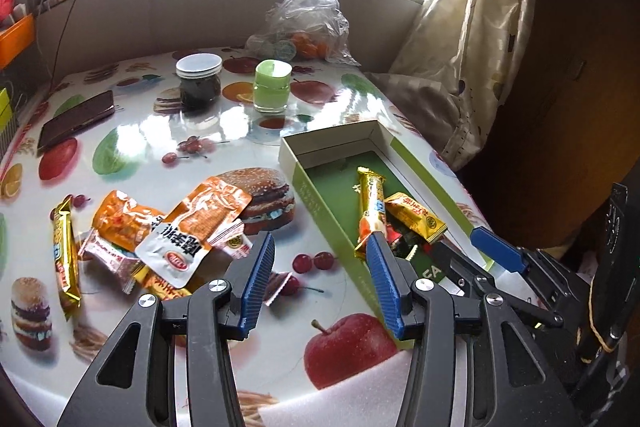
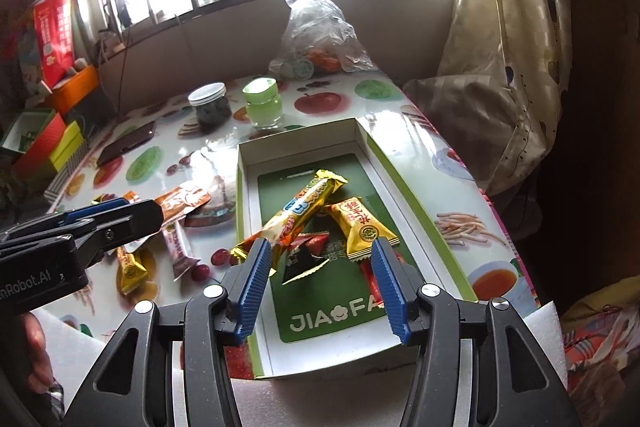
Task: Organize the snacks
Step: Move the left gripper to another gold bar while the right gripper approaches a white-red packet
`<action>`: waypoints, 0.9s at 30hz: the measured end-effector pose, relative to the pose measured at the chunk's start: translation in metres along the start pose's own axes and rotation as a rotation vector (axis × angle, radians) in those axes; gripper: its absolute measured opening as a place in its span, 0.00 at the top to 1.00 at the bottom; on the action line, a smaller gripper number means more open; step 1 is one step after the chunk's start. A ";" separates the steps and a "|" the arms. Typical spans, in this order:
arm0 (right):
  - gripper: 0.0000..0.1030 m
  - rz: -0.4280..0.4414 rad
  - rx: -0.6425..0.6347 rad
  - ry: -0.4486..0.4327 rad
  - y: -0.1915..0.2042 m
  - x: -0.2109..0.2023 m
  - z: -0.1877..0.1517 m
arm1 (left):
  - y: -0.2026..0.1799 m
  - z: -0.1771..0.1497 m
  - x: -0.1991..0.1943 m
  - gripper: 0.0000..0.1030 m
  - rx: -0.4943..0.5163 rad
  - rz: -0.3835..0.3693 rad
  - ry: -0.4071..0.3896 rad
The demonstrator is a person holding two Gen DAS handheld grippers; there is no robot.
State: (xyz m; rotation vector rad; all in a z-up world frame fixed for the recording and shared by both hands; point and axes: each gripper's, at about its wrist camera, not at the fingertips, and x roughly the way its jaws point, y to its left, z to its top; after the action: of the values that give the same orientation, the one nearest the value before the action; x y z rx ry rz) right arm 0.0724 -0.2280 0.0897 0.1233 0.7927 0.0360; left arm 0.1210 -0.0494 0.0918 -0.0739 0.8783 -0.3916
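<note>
Snack packets (image 1: 168,227) lie heaped on the fruit-print tabletop (image 1: 200,143) in the left wrist view, just ahead of the left claw (image 1: 320,259), whose jaws stand wide and hold nothing. To the right sits a green box (image 1: 316,203) with a long gold bar (image 1: 372,207) inside.

From the right wrist, the right claw (image 2: 318,261) hovers wide and empty over that box (image 2: 242,211), above the gold bar (image 2: 304,211), a gold candy (image 2: 362,227) and a dark triangular packet (image 2: 300,259).
</note>
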 end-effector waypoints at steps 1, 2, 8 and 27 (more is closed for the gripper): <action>0.50 0.007 0.001 0.000 0.003 -0.001 0.000 | 0.003 -0.002 -0.003 0.52 -0.001 0.010 -0.009; 0.50 0.014 0.002 0.000 0.005 -0.001 -0.001 | 0.006 -0.003 -0.006 0.52 -0.003 0.021 -0.018; 0.50 0.053 -0.007 0.000 0.022 -0.003 -0.003 | 0.029 -0.014 -0.020 0.52 -0.029 0.069 -0.049; 0.50 0.150 -0.093 0.068 0.080 0.029 -0.006 | 0.123 -0.045 -0.034 0.52 -0.149 0.160 -0.047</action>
State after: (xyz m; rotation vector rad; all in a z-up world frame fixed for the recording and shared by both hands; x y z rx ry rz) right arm 0.0898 -0.1457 0.0744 0.0930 0.8474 0.2195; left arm 0.1041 0.0817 0.0606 -0.1483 0.8590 -0.1742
